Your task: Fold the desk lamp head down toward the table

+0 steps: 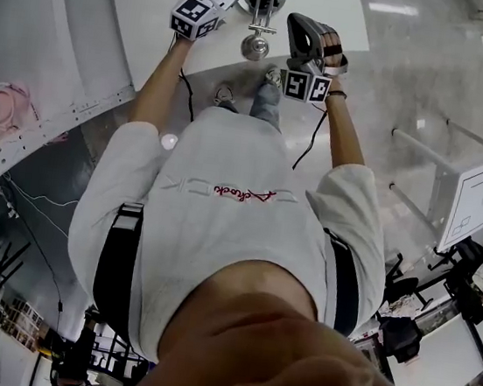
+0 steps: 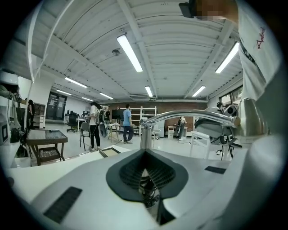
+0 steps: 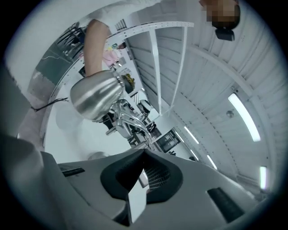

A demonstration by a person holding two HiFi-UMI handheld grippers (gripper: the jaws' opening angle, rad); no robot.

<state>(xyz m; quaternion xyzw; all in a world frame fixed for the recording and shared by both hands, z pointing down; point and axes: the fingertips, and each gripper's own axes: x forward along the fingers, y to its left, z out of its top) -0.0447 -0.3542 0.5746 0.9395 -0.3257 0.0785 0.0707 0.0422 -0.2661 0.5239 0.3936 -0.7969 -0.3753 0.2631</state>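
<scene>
Grip stage, fold not yet begun. The desk lamp (image 1: 262,9) stands near the front edge of the white desk (image 1: 335,15), and we take it as the reference.

Left gripper (image 2: 144,152): jaws clenched. The lamp's upright post (image 2: 145,132) rises straight out from between their tips, so we read them as clamped on that post low down, though the contact itself is partly masked by the pads. From the top of the post the chrome arm (image 2: 189,116) runs out roughly level to the right in the left gripper view.

Right gripper (image 3: 145,150): jaws also clenched. A thin linkage rod (image 3: 135,128) from the lamp's hinge runs down into their tips, and we judge it pinched there. The lamp head (image 3: 94,99), a chrome shade, sits just beyond that hinge, on our side of the post in the head view.

The head is at about the arm's height, clear of the desk, so it is unfolded.

Step in hand: both holds are set, the left bracing the post and the right on the moving part.

Next move, our judgement: keep the left gripper still to stop the base tipping or sliding, and swing the right one down about the hinge so the head drops toward the desk. The thin rod may slip, so the pull should be slow and follow the hinge's arc.
</scene>
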